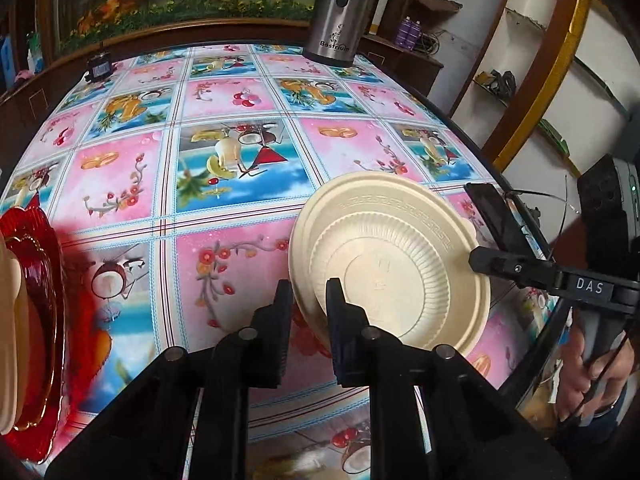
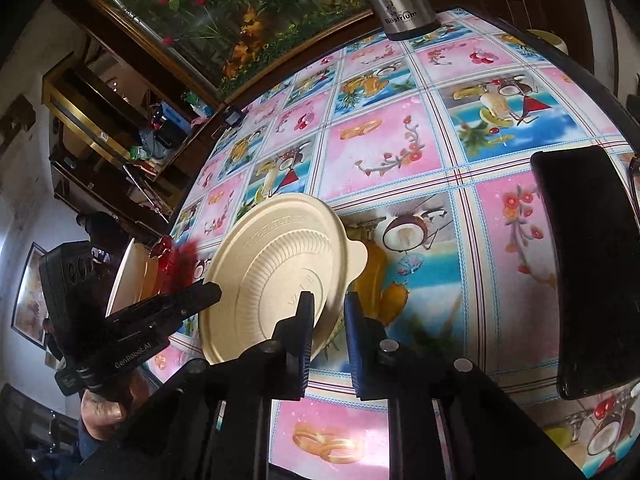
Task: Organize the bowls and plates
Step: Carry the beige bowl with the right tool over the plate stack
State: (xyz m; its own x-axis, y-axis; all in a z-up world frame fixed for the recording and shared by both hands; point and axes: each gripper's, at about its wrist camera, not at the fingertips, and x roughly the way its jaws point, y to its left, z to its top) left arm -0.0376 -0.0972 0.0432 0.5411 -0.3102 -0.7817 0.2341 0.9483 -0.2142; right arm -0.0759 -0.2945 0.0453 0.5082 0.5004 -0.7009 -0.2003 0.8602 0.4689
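Observation:
A cream, ribbed bowl (image 1: 396, 264) is held upside down and tilted over the fruit-patterned tablecloth (image 1: 224, 168). In the left wrist view my left gripper (image 1: 308, 300) is shut on its near-left rim, and my right gripper (image 1: 478, 260) bites the rim from the right. From the right wrist the same bowl (image 2: 272, 264) shows its underside; my right gripper (image 2: 329, 308) pinches its lower right edge and my left gripper (image 2: 212, 292) clamps the opposite edge. A red glass plate (image 1: 44, 280) carrying cream dishes (image 1: 12, 304) stands at the table's left edge; the red plate (image 2: 170, 262) also shows behind the bowl.
A steel thermos (image 1: 336, 12) stands at the far side of the table, and a small black box (image 1: 99, 66) sits at the far left. A black phone (image 2: 592, 272) lies to the right of the bowl. Wooden shelves surround the table. A hand (image 1: 592, 360) grips the right tool.

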